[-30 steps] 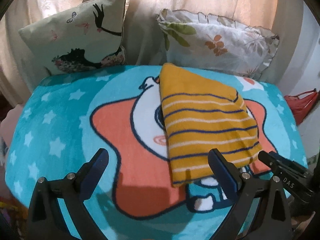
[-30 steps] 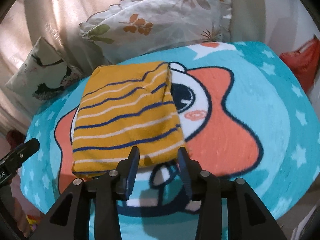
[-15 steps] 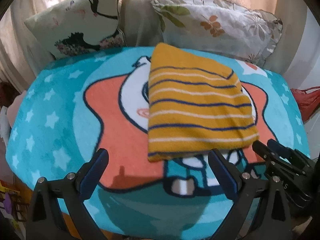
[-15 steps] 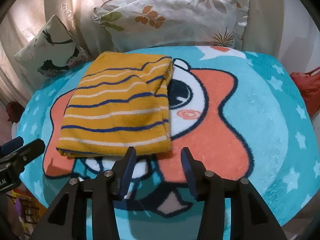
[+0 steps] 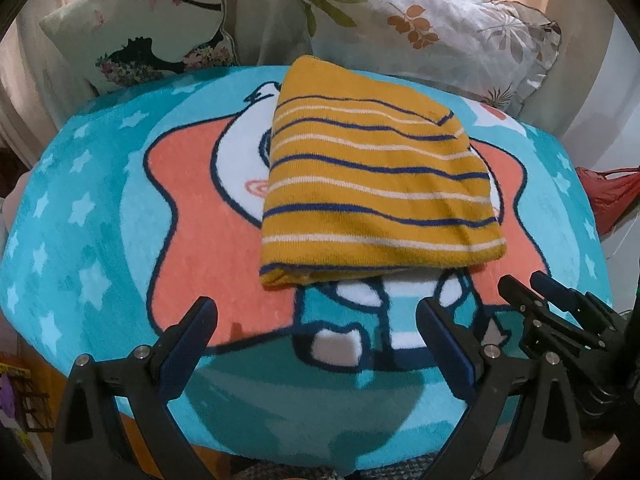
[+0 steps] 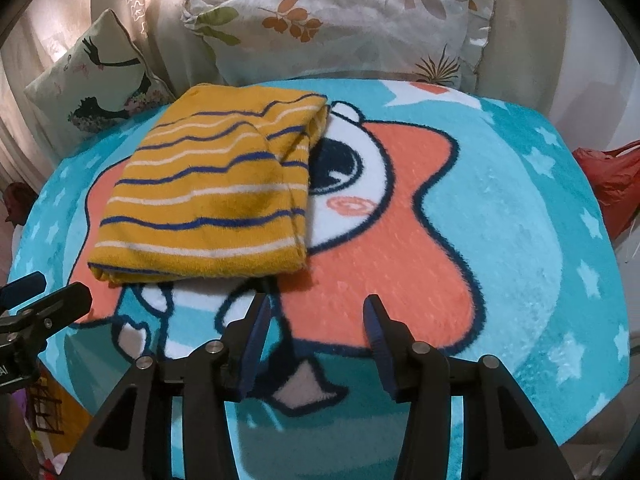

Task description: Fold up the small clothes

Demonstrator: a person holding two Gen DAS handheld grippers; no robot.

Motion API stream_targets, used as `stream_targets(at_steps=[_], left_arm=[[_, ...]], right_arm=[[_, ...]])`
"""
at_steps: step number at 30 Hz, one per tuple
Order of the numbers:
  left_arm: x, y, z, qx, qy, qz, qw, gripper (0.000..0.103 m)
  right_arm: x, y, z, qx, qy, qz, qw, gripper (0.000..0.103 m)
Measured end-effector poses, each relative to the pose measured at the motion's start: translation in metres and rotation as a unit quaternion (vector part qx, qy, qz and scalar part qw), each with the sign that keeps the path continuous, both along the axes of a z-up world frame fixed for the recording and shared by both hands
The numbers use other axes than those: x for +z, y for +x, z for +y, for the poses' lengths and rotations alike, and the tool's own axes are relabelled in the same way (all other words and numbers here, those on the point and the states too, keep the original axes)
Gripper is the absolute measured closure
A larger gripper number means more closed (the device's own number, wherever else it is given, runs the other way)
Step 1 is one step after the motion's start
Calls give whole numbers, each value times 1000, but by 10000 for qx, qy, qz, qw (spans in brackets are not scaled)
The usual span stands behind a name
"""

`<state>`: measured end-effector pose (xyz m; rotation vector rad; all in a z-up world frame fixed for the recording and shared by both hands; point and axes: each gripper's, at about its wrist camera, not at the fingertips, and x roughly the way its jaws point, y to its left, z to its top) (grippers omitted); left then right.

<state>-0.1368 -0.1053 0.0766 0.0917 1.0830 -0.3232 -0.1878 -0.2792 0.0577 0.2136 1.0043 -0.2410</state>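
Folded striped garment (image 5: 376, 196) on blanket (image 5: 100, 208); both hand-held grippers, left (image 5: 316, 320) and right (image 6: 316, 320), gape empty.

Folded garment (image 5: 376, 184): mustard-yellow knit with thin navy and white stripes, folded into a flat, roughly rectangular stack of several layers. It lies just beyond the tips of the left tongs (image 5: 316, 320), and ahead and to the left of the right tongs (image 6: 316, 320), touching neither pair.
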Motion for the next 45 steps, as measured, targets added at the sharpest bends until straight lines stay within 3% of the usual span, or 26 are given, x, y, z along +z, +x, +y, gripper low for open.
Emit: stream_targets(at_steps=[32,45], left_arm=[[2,-11,25,163,-148,91,9997,4],[-1,-16,29,184,-1,139,9997,4]], right_arm=[[8,-9,28,192,-213,-120,9995,45],[12,-15,35,187,-338,-191,9991,44]])
